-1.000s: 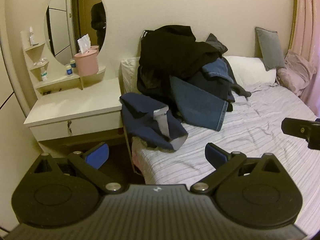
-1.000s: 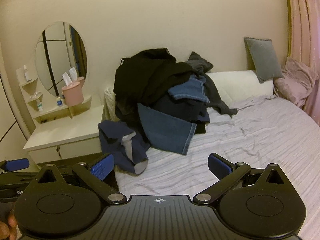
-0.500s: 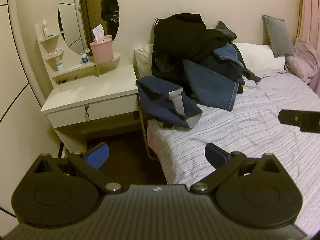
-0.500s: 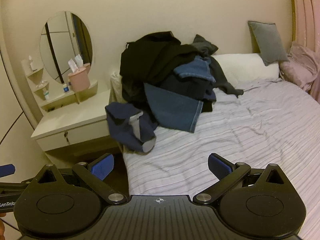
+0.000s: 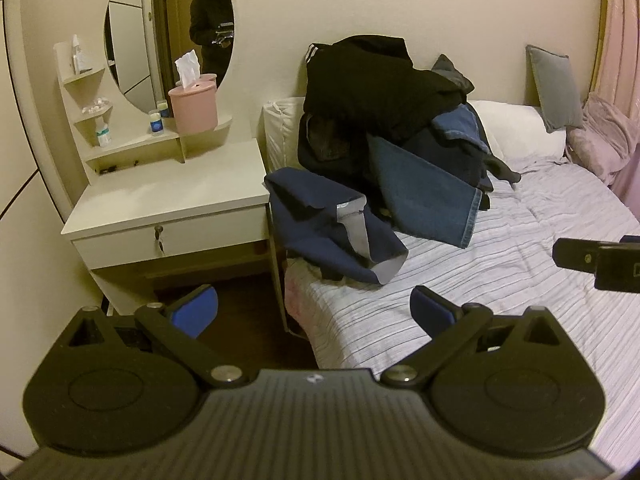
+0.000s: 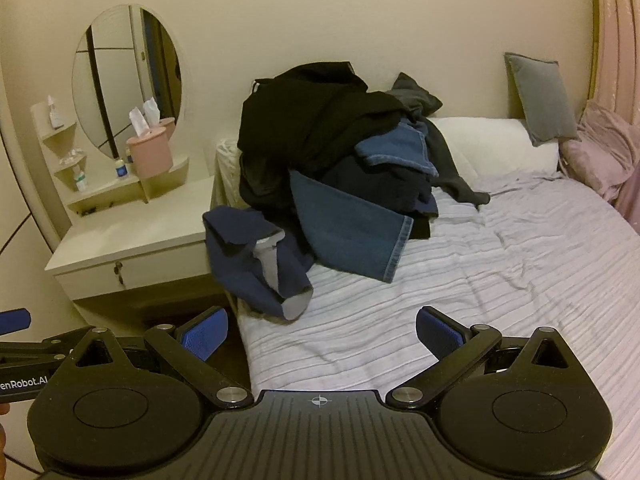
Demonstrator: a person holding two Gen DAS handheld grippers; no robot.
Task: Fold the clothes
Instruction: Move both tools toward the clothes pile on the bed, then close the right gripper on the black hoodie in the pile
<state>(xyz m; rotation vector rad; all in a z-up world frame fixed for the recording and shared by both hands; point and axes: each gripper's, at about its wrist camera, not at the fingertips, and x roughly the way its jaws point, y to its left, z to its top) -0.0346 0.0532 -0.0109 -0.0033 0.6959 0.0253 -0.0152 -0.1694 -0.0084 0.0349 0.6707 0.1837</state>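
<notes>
Left gripper: jaws spread wide, blue pads facing each other, nothing held between them. Right gripper: jaws likewise spread wide, nothing gripped. Both are held level and pointed forward, side by side. The right unit's finger is seen at the right edge of the left wrist view; the left unit at the lower left edge of the right wrist view.

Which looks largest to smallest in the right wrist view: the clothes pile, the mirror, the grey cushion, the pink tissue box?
1. clothes pile
2. mirror
3. grey cushion
4. pink tissue box

Only apparent size; distances from the camera differ.
</notes>
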